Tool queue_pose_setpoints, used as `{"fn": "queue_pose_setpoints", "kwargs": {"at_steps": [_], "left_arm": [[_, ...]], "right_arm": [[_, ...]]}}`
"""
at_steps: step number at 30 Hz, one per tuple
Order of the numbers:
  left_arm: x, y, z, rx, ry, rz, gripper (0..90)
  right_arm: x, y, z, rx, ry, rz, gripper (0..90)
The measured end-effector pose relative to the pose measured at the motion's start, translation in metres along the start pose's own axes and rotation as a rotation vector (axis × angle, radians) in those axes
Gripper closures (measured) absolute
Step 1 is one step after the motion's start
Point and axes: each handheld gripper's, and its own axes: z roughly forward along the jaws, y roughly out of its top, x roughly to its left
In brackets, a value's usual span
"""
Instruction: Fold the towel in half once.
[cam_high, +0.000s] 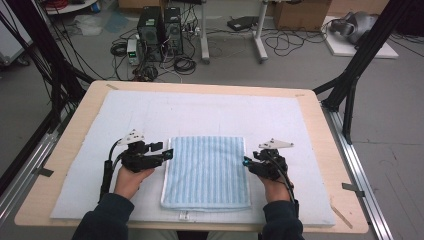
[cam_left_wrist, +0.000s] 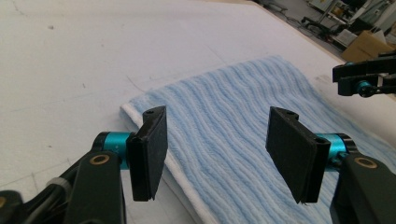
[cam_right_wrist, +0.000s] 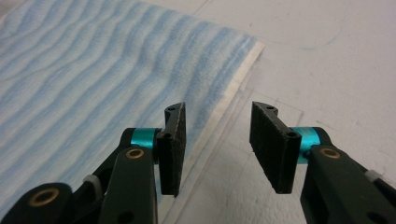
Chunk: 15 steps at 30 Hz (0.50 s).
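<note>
**A:** What is at the left side of the table?

**B:** In the high view the left gripper (cam_high: 170, 153) is held in the person's left hand (cam_high: 131, 179), just beside the left edge of the folded blue striped towel (cam_high: 206, 171). It points toward the towel. In the left gripper view its jaws stand apart with nothing between them, so this claw is released. Under them I see the white hem of the towel (cam_left_wrist: 184, 184).

**A:** And where does the towel lie?

**B:** It lies flat on the white mat (cam_high: 200, 107), in the middle and near the front edge, between the two grippers. The mat covers the wooden table (cam_high: 322, 125).

**A:** And the right side?

**B:** The right gripper (cam_high: 246, 161) is at the right edge of the towel, in the right hand (cam_high: 274, 189). In the right gripper view its jaws are also apart and empty, above the towel border (cam_right_wrist: 233, 88). It is released too; the pads (cam_right_wrist: 268, 144) press on nothing.
</note>
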Motion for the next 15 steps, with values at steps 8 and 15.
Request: {"fn": "queue_pose_setpoints", "kwargs": {"at_steps": [8,15], "left_arm": [[0.015,0.000,0.026,0.063,0.040,-0.027,38.9],[0.016,-0.002,0.046,0.159,0.070,-0.026,43.2]], "right_arm": [[-0.012,0.015,0.026,0.039,-0.008,0.019,52.0],[-0.008,0.017,0.043,0.096,-0.002,-0.020,58.7]]}}
